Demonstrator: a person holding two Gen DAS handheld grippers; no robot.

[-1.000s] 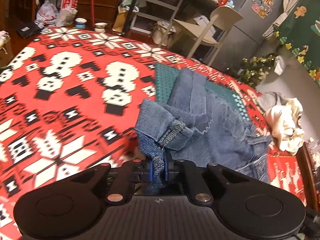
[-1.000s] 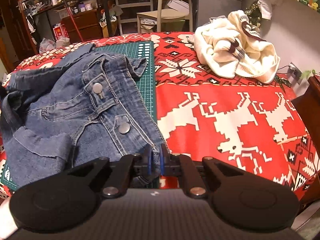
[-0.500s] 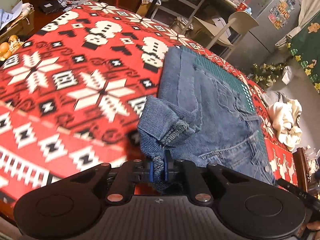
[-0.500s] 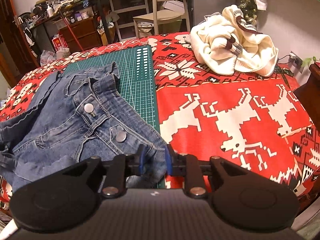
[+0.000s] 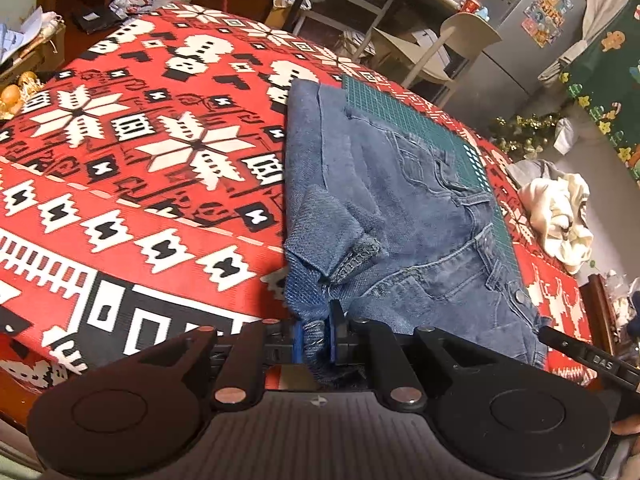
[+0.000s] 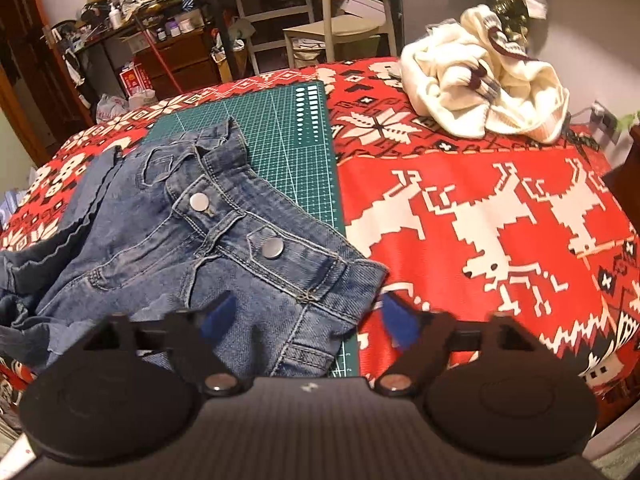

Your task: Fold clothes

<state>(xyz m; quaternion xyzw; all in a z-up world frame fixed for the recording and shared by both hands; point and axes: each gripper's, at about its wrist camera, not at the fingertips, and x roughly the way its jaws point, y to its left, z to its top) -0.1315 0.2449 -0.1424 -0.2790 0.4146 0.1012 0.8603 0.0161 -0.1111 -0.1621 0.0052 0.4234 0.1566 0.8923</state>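
denim shorts [image 6: 208, 248] lie on green mat [image 6: 280, 128], cream garment [image 6: 480, 96] apart

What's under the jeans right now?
The denim jeans lie partly on the green cutting mat, partly on the red patterned tablecloth; anything beneath the denim is hidden.

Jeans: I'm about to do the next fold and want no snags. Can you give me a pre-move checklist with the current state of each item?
1. Right gripper off the jeans: ok, jaws opening wide, pads clear of the waistband.
2. Left gripper off the denim: not ok, jaws just opening, fabric between the pads.
3. Jeans flat: not ok, hem bunched near the left gripper.
4. Jeans on the mat: ok, partly.
5. Sweater clear of the jeans: ok.
6. Underside smooth: cannot tell.
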